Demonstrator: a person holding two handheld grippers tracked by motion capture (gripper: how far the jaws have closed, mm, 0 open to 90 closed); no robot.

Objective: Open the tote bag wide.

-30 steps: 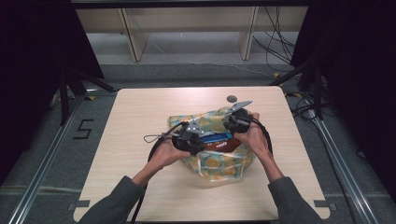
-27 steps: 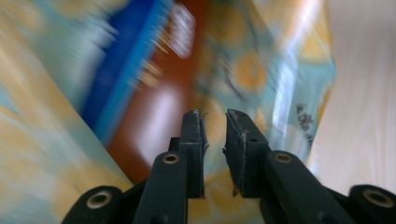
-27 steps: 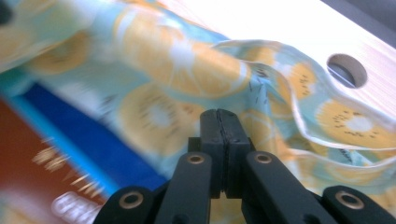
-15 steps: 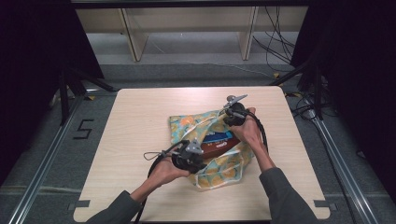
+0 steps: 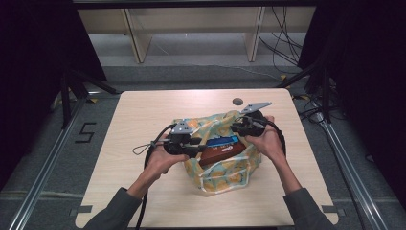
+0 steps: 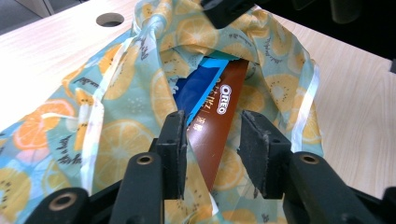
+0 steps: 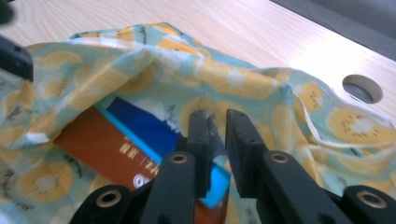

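Your fruit-print bag (image 5: 218, 158) lies in the middle of the table (image 5: 143, 115), its mouth gaping upward. Inside it, a brown Oreo box (image 5: 221, 152) lies slanted, with a blue packet (image 5: 221, 142) just on its far side, touching it.

Your left gripper (image 5: 195, 143) sits at the left rim of the bag, pointing right toward the mouth. Its jaws have just been opening, and they now stand apart. In the left gripper view the near end of the Oreo box (image 6: 215, 135) and folds of the bag (image 6: 116, 93) lie between and beyond the pads, but neither pad presses on anything you could call a grip.

Your right gripper (image 5: 238, 126) is at the far right rim of the bag, pointing left. Its jaws have also just been opening. In the right gripper view a narrow gap shows between them, and a thin edge of the bag's film (image 7: 211, 122) seems to run through that gap; you cannot tell whether the pads pinch it. Beyond the jaws there, the blue packet (image 7: 140, 122) and the brown box (image 7: 93, 140) lie under the opened rim.

A round hole (image 5: 238, 101) in the tabletop sits just beyond the bag, on the far side.
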